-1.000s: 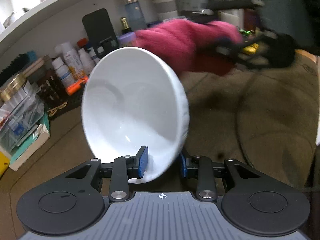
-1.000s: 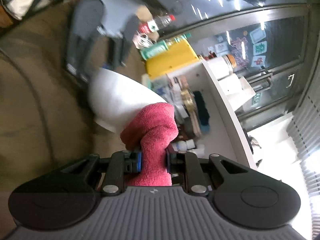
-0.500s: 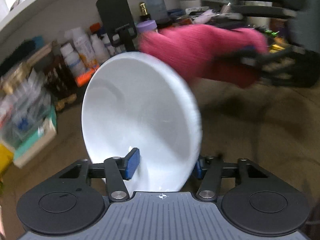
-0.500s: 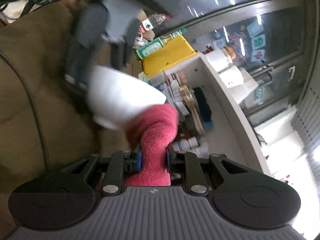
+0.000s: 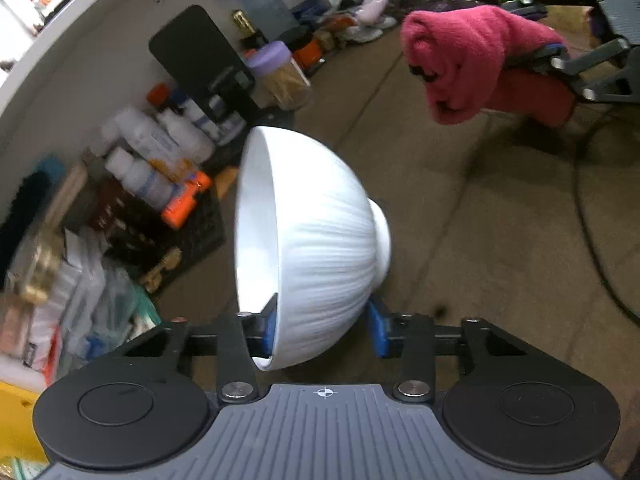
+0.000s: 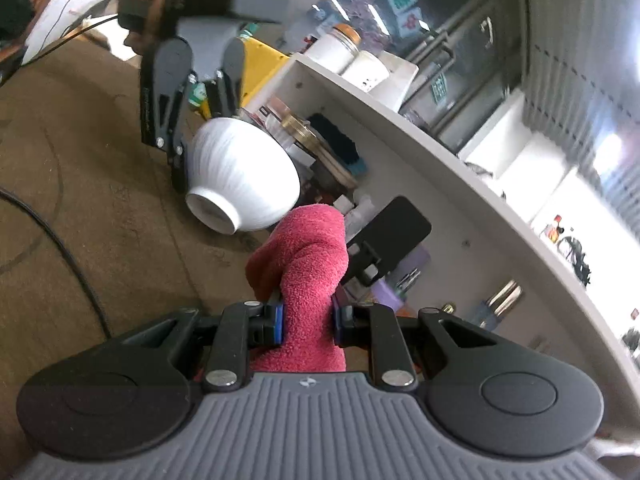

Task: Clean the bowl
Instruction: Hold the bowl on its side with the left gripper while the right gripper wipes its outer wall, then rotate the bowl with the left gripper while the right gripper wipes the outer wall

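Your left gripper [image 5: 322,330] is closing its jaws on the bowl [image 5: 308,240], rim sideways, foot toward the cloth [image 6: 306,276]. Your right gripper [image 6: 308,320] clamps that cloth, apart from the bowl.

In the left wrist view, the bowl [image 5: 316,248] sits centre; the cloth [image 5: 460,64] at two o'clock, bottles [image 5: 152,160] at ten.
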A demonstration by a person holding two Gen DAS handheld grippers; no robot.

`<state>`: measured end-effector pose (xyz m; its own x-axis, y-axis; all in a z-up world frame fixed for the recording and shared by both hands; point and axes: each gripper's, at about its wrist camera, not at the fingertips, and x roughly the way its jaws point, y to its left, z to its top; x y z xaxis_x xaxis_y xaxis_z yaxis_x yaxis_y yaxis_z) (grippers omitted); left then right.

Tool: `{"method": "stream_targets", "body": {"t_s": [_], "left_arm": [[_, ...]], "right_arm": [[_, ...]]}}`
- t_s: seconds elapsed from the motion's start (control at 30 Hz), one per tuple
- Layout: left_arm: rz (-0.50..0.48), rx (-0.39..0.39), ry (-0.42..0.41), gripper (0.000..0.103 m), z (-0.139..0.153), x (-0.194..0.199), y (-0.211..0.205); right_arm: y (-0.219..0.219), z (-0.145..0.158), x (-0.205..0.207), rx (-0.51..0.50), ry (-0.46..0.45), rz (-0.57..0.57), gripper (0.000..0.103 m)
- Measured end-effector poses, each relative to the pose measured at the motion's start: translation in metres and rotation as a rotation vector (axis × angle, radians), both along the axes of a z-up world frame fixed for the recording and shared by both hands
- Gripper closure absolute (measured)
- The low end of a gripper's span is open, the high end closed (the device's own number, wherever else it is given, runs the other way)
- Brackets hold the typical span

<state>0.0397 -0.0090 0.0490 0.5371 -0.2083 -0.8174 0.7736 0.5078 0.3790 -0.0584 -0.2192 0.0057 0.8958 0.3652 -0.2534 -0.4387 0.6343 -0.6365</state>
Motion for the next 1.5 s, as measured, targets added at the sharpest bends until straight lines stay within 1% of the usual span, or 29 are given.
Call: {"method": "stream_targets", "body": {"t_s": [0.07, 0.1, 0.17, 0.23, 0.27, 0.3, 0.4, 0.5, 0.57, 0.63, 0.7, 0.73, 0.77, 0.8, 0.83, 0.93, 1.0, 1.03, 1.07, 1.1, 1.13, 1.2, 1.23, 1.3, 1.33, 1.37, 1.4, 1.47, 1.5], "left_arm": [[0.017, -0.014, 0.023, 0.084, -0.005, -0.005, -0.006], [0.026, -0.019, 0.035, 0.084, -0.007, -0.007, -0.011], [0.047, -0.024, 0.024, 0.086, -0.006, -0.008, -0.021], [0.085, -0.084, 0.042, 0.088, 0.003, -0.007, -0.023], [0.099, -0.129, 0.060, 0.089, 0.007, -0.005, -0.021], [0.111, -0.159, 0.064, 0.089, 0.010, -0.005, -0.020], [0.149, -0.198, 0.071, 0.088, 0.012, -0.009, -0.017], [0.163, -0.209, 0.066, 0.087, 0.012, -0.012, -0.015], [0.166, -0.212, 0.068, 0.087, 0.011, -0.007, -0.019], [0.161, -0.213, 0.075, 0.087, 0.014, -0.013, -0.015], [0.148, -0.212, 0.078, 0.087, 0.015, -0.016, -0.012], [0.144, -0.210, 0.077, 0.086, 0.013, -0.010, -0.014], [0.136, -0.206, 0.075, 0.086, 0.012, -0.008, -0.015], [0.134, -0.207, 0.075, 0.086, 0.012, -0.008, -0.014], [0.134, -0.211, 0.077, 0.086, 0.007, 0.006, -0.014], [0.131, -0.218, 0.072, 0.086, 0.004, 0.012, -0.014], [0.130, -0.220, 0.062, 0.084, 0.005, 0.013, -0.013], [0.129, -0.222, 0.057, 0.077, 0.005, 0.013, -0.012], [0.131, -0.211, 0.030, 0.062, 0.005, 0.014, -0.010], [0.134, -0.198, 0.000, 0.055, 0.004, 0.015, -0.006], [0.139, -0.185, -0.014, 0.043, 0.003, 0.015, -0.002], [0.139, -0.168, -0.027, 0.041, 0.001, 0.015, 0.006], [0.140, -0.162, -0.030, 0.043, -0.001, 0.016, 0.010], [0.144, -0.153, -0.035, 0.056, -0.004, 0.020, 0.014], [0.144, -0.152, -0.042, 0.059, -0.005, 0.021, 0.015], [0.139, -0.156, -0.040, 0.065, -0.006, 0.023, 0.015], [0.132, -0.155, -0.035, 0.068, -0.006, 0.024, 0.013], [0.126, -0.137, -0.028, 0.079, -0.008, 0.024, 0.005], [0.119, -0.133, -0.013, 0.082, -0.007, 0.024, -0.001]], "right_arm": [[0.001, 0.000, 0.003, 0.009, 0.010, 0.003, 0.081], [0.002, 0.000, 0.004, 0.012, 0.014, 0.005, 0.081], [0.005, 0.000, 0.006, 0.012, 0.016, 0.015, 0.081], [0.007, 0.002, 0.008, -0.003, 0.007, 0.034, 0.081], [0.010, 0.004, 0.008, -0.009, -0.002, 0.044, 0.081], [0.016, 0.008, 0.011, -0.024, -0.026, 0.060, 0.081], [0.039, 0.012, 0.025, -0.122, -0.102, 0.078, 0.081], [0.058, 0.007, 0.031, -0.199, -0.112, 0.122, 0.081], [0.069, 0.000, 0.012, -0.288, -0.121, 0.226, 0.082], [0.071, -0.003, -0.013, -0.343, -0.123, 0.323, 0.082], [0.072, -0.002, -0.030, -0.371, -0.119, 0.383, 0.082], [0.071, -0.001, -0.042, -0.386, -0.123, 0.406, 0.082], [0.071, 0.000, -0.047, -0.392, -0.129, 0.409, 0.082], [0.072, 0.003, -0.043, -0.381, -0.131, 0.389, 0.082], [0.073, 0.007, -0.034, -0.362, -0.135, 0.356, 0.082], [0.078, 0.021, -0.004, -0.293, -0.140, 0.248, 0.082], [0.080, 0.030, 0.025, -0.226, -0.131, 0.164, 0.082], [0.080, 0.031, 0.032, -0.210, -0.128, 0.146, 0.082], [0.080, 0.031, 0.041, -0.192, -0.124, 0.127, 0.082], [0.079, 0.029, 0.051, -0.169, -0.115, 0.105, 0.082], [0.079, 0.026, 0.058, -0.153, -0.108, 0.090, 0.082], [0.078, 0.018, 0.069, -0.123, -0.099, 0.060, 0.082], [0.077, 0.015, 0.071, -0.115, -0.097, 0.054, 0.082], [0.075, 0.012, 0.077, -0.087, -0.088, 0.042, 0.082], [0.074, 0.010, 0.080, -0.074, -0.085, 0.036, 0.082], [0.075, 0.008, 0.082, -0.069, -0.085, 0.032, 0.082], [0.076, 0.006, 0.084, -0.068, -0.088, 0.026, 0.082], [0.075, 0.002, 0.089, -0.076, -0.092, 0.016, 0.082], [0.076, 0.001, 0.091, -0.081, -0.091, 0.014, 0.082]]}}
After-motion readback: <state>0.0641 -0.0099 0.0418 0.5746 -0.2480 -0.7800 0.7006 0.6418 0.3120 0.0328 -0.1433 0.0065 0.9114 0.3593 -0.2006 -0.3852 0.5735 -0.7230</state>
